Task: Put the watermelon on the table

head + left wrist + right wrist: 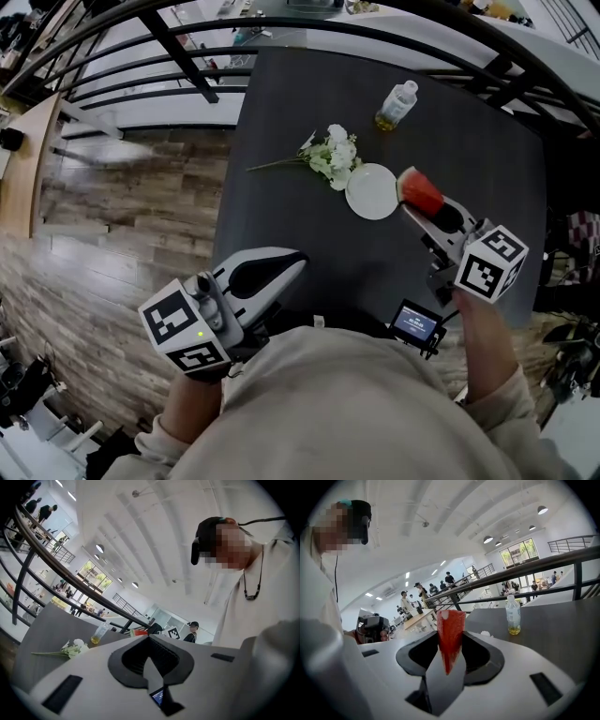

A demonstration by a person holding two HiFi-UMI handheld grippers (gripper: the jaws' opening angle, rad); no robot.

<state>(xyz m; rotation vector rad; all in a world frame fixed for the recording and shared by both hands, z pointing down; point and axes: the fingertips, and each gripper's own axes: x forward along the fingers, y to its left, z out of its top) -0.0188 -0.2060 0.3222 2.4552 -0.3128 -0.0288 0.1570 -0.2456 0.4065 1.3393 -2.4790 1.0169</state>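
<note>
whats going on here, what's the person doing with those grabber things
A person holds a two-jaw gripper in each hand over a dark table. The right gripper is shut on a red watermelon slice, held right beside a white plate; the slice does not look set down yet. The left gripper is close to the person's body, jaws together with nothing between them. A bunch of white flowers and a plastic bottle sit farther out on the table.
</note>
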